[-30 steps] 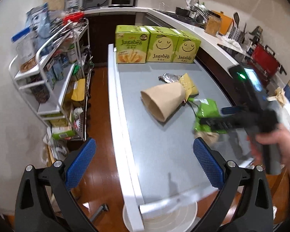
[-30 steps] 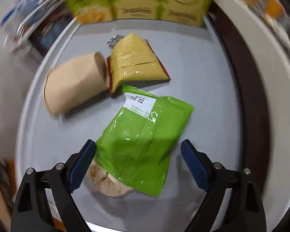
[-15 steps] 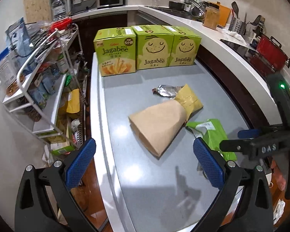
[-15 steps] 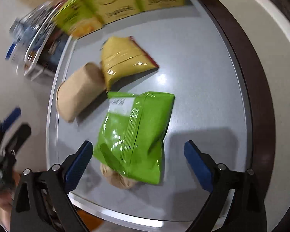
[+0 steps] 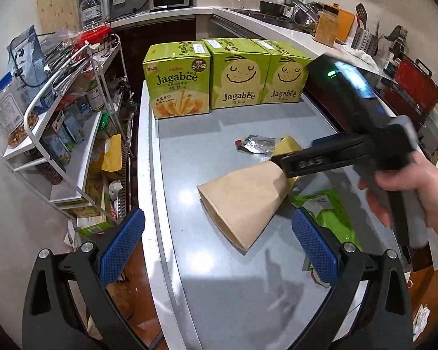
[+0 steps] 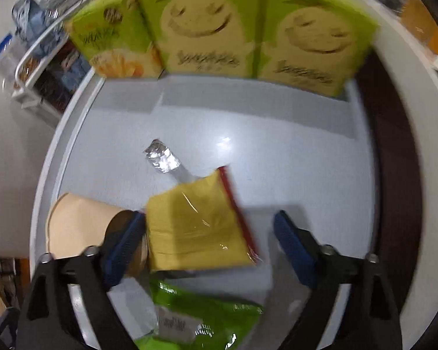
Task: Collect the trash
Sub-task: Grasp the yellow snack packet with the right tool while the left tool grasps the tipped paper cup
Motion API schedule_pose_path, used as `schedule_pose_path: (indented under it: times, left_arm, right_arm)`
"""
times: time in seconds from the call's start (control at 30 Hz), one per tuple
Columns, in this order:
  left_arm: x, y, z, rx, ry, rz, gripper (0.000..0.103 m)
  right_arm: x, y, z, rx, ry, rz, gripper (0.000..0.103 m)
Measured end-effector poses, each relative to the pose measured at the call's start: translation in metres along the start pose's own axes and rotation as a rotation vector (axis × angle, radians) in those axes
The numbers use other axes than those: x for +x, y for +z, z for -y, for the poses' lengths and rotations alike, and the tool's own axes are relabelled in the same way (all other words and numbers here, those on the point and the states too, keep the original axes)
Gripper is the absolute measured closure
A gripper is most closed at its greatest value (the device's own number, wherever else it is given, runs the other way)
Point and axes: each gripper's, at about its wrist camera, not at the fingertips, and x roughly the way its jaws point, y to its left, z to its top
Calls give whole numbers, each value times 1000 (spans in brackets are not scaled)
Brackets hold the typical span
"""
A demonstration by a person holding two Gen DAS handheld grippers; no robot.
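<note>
The right gripper [image 6: 210, 233] hangs over the yellow bag [image 6: 195, 227] and points steeply down at the grey table [image 6: 277, 134]. Its jaws have just been closing from a wider spread. The yellow bag lies between them, but the pads do not press it yet: the right pad stands clear of the bag's red edge, and the left pad is at the seam between the bag and the paper cup [image 6: 78, 224]. So this gripper is open around the bag, not pinching it.

The left gripper [image 5: 219, 245] is spread wide and empty, and it waits low over the near part of the table, in front of the cup [image 5: 242, 198].

In my judgement the step in hand is to pick up the yellow bag. To do it well, the left pad should come down on the bag's side of the seam, not on the cup, otherwise the cup is caught too or rolls away. The bag is thin and slippery, so the pads should go down close to the table and close slowly until the film bunches up between them.

The green bag [image 6: 201, 315] lies just in front of the yellow one and the foil wrapper [image 6: 162, 157] just behind it. Both are also trash and wait for later.
</note>
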Motion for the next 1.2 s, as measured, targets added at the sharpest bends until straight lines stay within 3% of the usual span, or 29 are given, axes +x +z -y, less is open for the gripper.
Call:
schedule_pose_path:
  times: [0.03,0.2,0.33,0.5,0.67,0.87,1.03,1.13,1.17,1.2]
  left_arm:
    - [1,0,-2,-8,-2,-2,2]
    - [14,1,-10,-47,-30,-32,2]
    - [30,9,-7,-30,-54,-52,2]
    - [66,20,7,-22,-99,-151,2]
    - [78,27,6,-162,-117,-178,2]
    - [93,30,10,-254,-60,-216,2]
    - [103,26,8,-264,-49,-249,2]
    - [106,24,6,-273,-55,-254,2]
    - [105,24,5,-276,-56,-249,7]
    - [105,23,5,-278,-64,-248,12]
  right_arm:
    - [7,2,-1,-13,11,-32,32]
    - [6,-6,0,-75,5,-24,40]
    - [-4,-23,17,-61,-17,-21,42]
    - [-18,-50,46,16,11,-18,41]
    - [-21,-56,50,34,10,-3,41]
    - [-17,-57,40,27,1,3,36]
    - [-20,-55,33,-19,-43,40,9]
    - [-23,-56,27,-71,-83,60,9]
    - [-23,-56,26,-85,-87,66,10]
    - [-23,-56,25,-90,-85,70,17]
